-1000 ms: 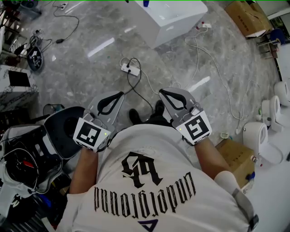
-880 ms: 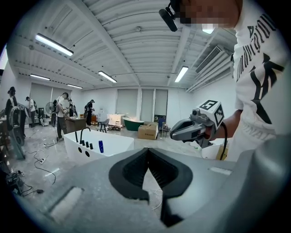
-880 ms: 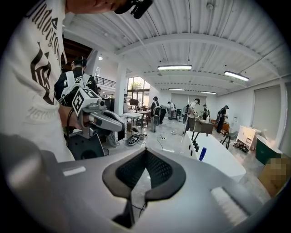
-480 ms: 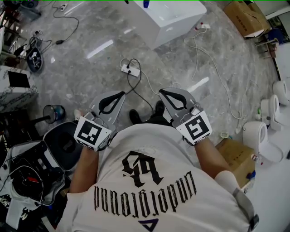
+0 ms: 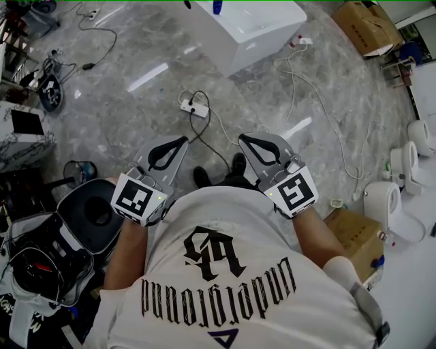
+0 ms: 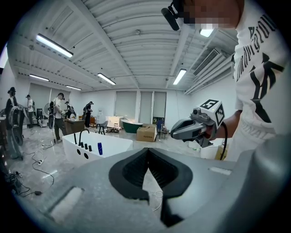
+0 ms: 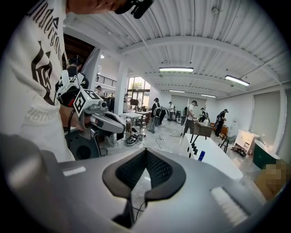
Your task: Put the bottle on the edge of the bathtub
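A white bathtub (image 5: 262, 31) stands far ahead on the marble floor, with a blue bottle (image 5: 216, 7) upright on its rim beside the black taps. The left gripper view shows the same bathtub (image 6: 107, 146) and bottle (image 6: 100, 149) in the distance, as does the right gripper view, with the bathtub (image 7: 218, 161) and bottle (image 7: 201, 155). My left gripper (image 5: 182, 140) and right gripper (image 5: 243, 139) are held side by side in front of the person's chest, far from the tub. Both are shut with nothing between the jaws.
A power strip (image 5: 191, 106) and loose cables lie on the floor between me and the tub. Cardboard boxes (image 5: 368, 27) and white toilets (image 5: 385, 201) stand at the right. A black round device (image 5: 95, 211) and gear crowd the left. People stand in the background (image 6: 59, 116).
The floor clutter at the left has shifted a little in the head view. Both grippers keep the same pose, shut and empty.
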`<state>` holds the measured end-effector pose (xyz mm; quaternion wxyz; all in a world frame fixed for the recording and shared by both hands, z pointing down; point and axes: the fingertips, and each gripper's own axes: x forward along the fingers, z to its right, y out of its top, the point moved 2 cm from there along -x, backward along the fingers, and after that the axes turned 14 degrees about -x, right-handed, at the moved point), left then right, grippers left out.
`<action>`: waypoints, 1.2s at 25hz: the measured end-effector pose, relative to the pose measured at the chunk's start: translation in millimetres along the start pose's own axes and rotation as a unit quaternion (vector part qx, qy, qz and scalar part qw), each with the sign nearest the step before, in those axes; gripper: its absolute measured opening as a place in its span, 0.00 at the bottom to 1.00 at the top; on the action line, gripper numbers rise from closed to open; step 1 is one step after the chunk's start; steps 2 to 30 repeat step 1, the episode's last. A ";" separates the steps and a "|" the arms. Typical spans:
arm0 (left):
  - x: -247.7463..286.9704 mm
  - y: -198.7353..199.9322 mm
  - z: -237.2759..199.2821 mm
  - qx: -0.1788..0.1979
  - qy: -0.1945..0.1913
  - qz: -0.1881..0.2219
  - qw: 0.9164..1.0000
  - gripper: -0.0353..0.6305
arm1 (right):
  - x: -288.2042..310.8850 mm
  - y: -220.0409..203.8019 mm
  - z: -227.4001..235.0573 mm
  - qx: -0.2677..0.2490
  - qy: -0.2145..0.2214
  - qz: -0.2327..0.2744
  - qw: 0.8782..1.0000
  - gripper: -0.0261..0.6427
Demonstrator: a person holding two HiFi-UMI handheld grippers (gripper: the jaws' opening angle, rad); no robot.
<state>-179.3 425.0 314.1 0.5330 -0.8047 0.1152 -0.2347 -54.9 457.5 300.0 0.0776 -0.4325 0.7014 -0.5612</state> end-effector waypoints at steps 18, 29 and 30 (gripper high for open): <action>0.0 -0.2 0.8 0.001 -0.001 0.000 1.000 0.06 | -0.4 -0.1 -0.8 0.000 0.000 -0.001 1.000 0.04; 0.0 -0.2 0.8 0.001 -0.001 0.000 1.000 0.06 | -0.4 -0.1 -0.8 0.000 0.000 -0.001 1.000 0.04; 0.0 -0.2 0.8 0.001 -0.001 0.000 1.000 0.06 | -0.4 -0.1 -0.8 0.000 0.000 -0.001 1.000 0.04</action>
